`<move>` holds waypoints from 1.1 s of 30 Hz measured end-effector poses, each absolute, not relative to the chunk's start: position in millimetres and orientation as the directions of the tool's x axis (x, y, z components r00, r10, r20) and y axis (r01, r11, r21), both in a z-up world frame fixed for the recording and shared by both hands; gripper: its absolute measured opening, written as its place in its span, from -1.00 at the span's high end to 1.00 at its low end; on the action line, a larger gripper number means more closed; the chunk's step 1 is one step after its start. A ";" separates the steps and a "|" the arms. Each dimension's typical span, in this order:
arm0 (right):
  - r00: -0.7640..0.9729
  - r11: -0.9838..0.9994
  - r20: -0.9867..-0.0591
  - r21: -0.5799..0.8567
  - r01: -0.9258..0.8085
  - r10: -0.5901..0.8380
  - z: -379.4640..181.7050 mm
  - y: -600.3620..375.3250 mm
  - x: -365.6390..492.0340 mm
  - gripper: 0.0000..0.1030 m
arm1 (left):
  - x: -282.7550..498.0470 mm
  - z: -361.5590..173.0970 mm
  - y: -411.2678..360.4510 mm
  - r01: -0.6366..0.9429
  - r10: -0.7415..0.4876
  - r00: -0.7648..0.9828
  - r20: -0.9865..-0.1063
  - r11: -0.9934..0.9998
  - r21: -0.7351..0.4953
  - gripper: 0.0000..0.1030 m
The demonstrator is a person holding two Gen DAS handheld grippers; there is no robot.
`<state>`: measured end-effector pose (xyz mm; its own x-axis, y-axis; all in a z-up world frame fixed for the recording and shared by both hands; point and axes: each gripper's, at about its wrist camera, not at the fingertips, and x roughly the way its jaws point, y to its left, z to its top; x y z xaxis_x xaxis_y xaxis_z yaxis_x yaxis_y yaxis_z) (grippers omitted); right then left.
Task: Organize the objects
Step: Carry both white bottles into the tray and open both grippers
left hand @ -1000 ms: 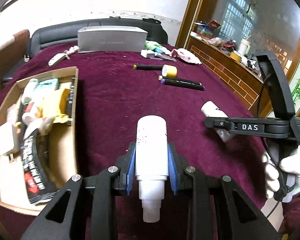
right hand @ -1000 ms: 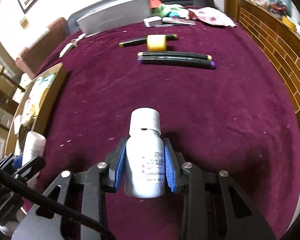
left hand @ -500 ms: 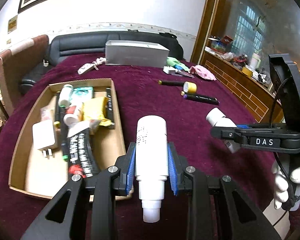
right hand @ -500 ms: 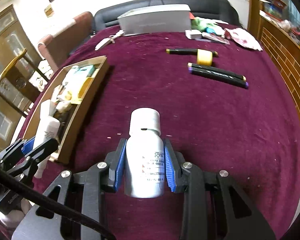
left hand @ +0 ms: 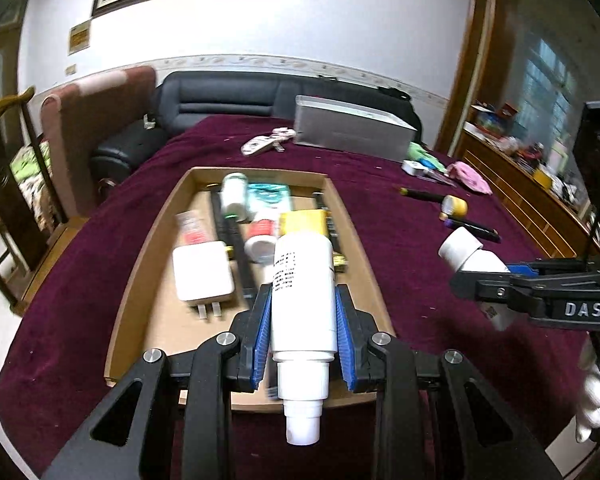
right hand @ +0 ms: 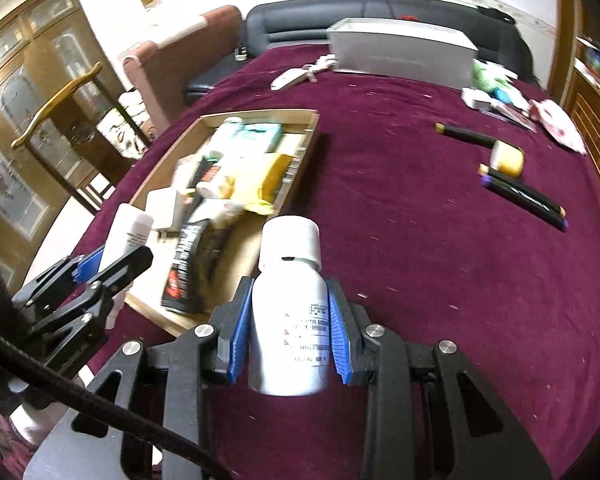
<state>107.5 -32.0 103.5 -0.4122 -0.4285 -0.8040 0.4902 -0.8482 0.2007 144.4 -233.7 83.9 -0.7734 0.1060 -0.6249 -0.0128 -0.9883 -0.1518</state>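
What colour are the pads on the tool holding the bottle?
Blue pads, clearest in the right wrist view.

a cardboard tray [left hand: 148, 240] is lying on the table [left hand: 400, 280], toward its left side; a charger [left hand: 202, 276], a tube [left hand: 190, 228] and several small bottles [left hand: 234, 196] are lying inside it; a long box [left hand: 352, 130] is sitting at the far edge of the table, with a sofa [left hand: 228, 98] standing behind it; markers [right hand: 524, 196] and a tape roll [right hand: 508, 158] are lying to the right of the tray, well apart from it; the left gripper [left hand: 303, 334] is holding a spray bottle [left hand: 303, 292] over the tray's near end; the right gripper [right hand: 290, 338] is gripping a capped bottle [right hand: 290, 312] just right of the tray's near corner.
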 end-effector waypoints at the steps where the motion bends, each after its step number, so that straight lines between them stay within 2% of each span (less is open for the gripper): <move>1: -0.408 -0.844 -0.804 0.201 0.498 -0.432 103.7 -37.6 107.3 0.37 | 143.8 82.2 -240.3 -0.001 0.101 -0.774 -0.626 -0.988 -0.158 0.51; 15: -0.332 -0.784 -0.822 0.204 0.586 -0.462 94.2 -114.2 103.3 0.37 | 126.2 62.9 -311.2 0.124 0.055 -0.767 -0.639 -0.965 -0.233 0.51; 33: -0.196 -0.730 -0.851 0.275 0.625 -0.488 56.3 -171.4 100.4 0.36 | 105.6 37.4 -321.5 0.137 0.070 -0.715 -0.696 -0.962 -0.237 0.51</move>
<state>100.4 -171.4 56.3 -0.1961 -0.4877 -0.8507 0.6253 -0.7305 0.2746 105.6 -321.5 37.4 -0.7150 0.0696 -0.6957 0.1373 -0.9617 -0.2372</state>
